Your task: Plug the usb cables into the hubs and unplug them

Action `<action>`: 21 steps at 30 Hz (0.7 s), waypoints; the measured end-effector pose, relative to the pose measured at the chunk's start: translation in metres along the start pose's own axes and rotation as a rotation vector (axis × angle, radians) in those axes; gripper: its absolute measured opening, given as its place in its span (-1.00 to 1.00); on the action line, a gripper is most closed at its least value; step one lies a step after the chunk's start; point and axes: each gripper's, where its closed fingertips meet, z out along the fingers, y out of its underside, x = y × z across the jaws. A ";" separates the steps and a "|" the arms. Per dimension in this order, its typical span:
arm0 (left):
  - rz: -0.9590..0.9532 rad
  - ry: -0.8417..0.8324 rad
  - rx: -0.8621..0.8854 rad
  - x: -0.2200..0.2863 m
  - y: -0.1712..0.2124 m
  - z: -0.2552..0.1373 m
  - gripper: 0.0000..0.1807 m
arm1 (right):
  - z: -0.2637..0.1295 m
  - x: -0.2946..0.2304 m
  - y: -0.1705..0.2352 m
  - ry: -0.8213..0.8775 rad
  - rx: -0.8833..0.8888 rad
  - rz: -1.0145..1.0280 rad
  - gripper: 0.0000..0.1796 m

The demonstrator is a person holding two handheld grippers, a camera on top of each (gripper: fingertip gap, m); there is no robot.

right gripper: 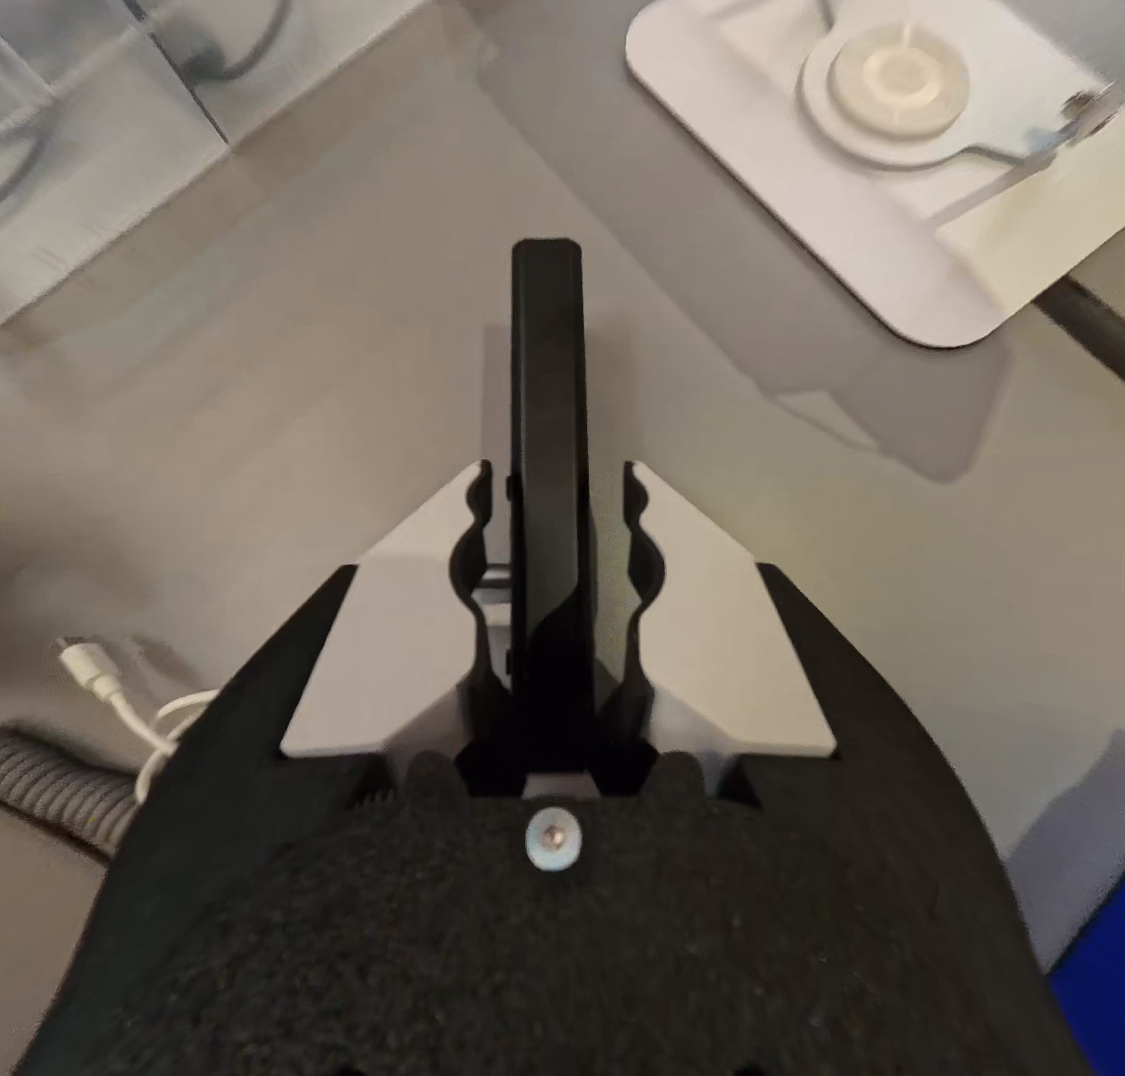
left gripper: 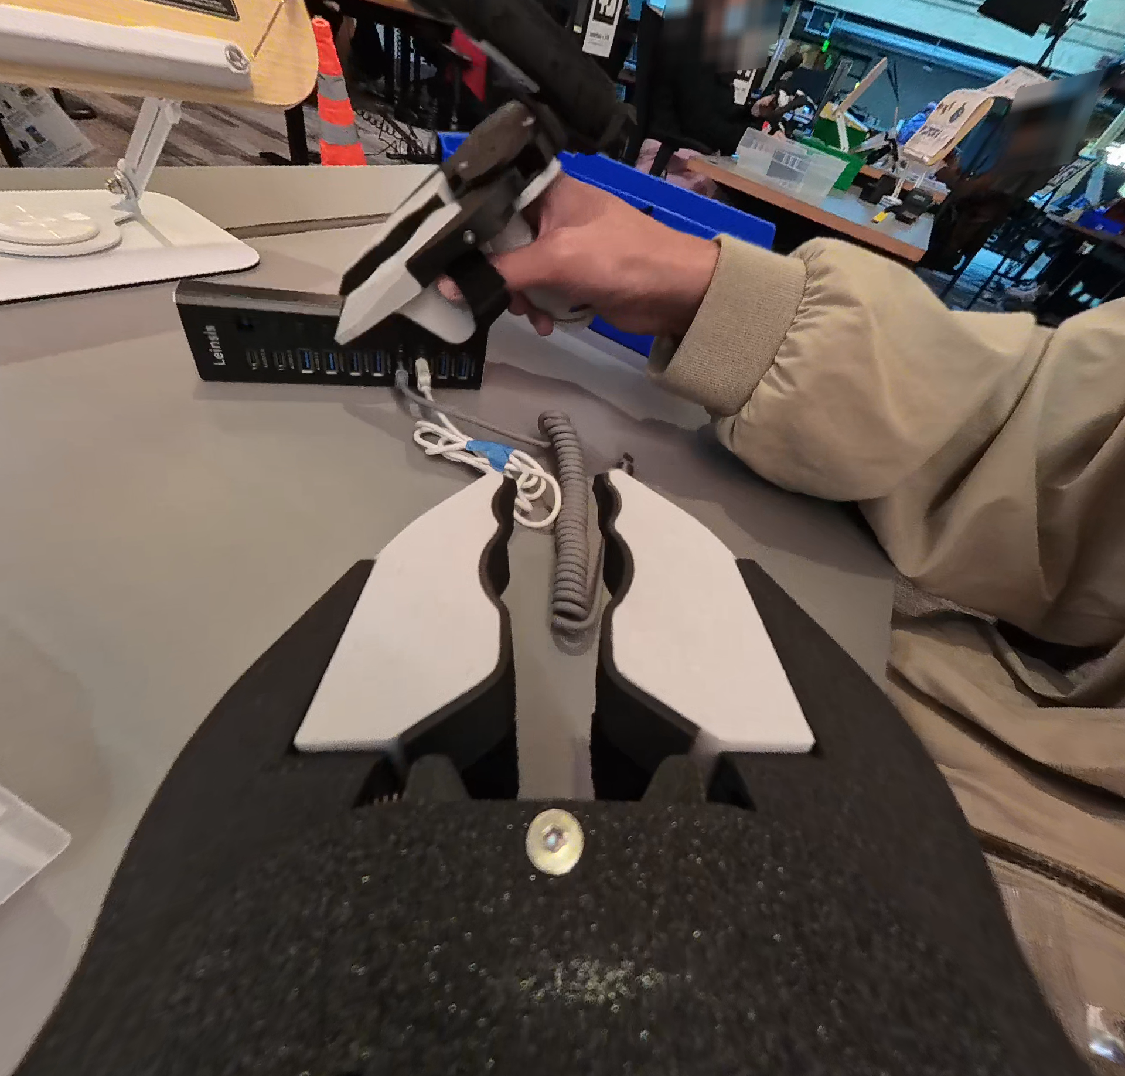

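Note:
A black USB hub (left gripper: 329,349) lies on the grey table (left gripper: 152,499). A grey plug (left gripper: 400,374) and a white plug (left gripper: 422,372) appear seated in its front ports. The white cable (left gripper: 487,456), bundled with blue tape, and the grey coiled cable (left gripper: 572,535) trail toward me. My left gripper (left gripper: 555,486) is open over the table, its fingers on either side of the coiled cable without pinching it. My right gripper (left gripper: 350,322) hovers over the hub. In the right wrist view it (right gripper: 557,468) is open and straddles the hub (right gripper: 548,377) with gaps on both sides. A white connector (right gripper: 85,666) shows at lower left.
A white stand base (left gripper: 122,249) with a wooden board above stands behind the hub; it also shows in the right wrist view (right gripper: 761,194). A clear plastic box (right gripper: 122,72) sits beyond the hub. A blue bin (left gripper: 669,206) and the person's beige sleeve (left gripper: 913,407) are at the right. The gap from one gripper's tips to the other's is roughly 20 centimetres. My left gripper is the nearer one to the white connector (right gripper: 85,666): about 8 centimetres, against 15 centimetres.

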 end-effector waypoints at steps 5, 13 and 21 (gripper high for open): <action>-0.001 -0.056 0.054 0.005 -0.019 -0.028 -0.64 | -0.059 -0.050 0.004 -0.060 0.253 0.025 -0.38; -0.108 -0.447 -0.146 -0.093 -0.039 -0.129 -0.64 | -0.120 -0.108 0.073 -0.013 0.463 0.165 -0.49; -0.260 -0.993 -0.583 -0.225 0.009 -0.169 -0.55 | -0.129 -0.096 0.061 -0.108 0.531 0.232 -0.49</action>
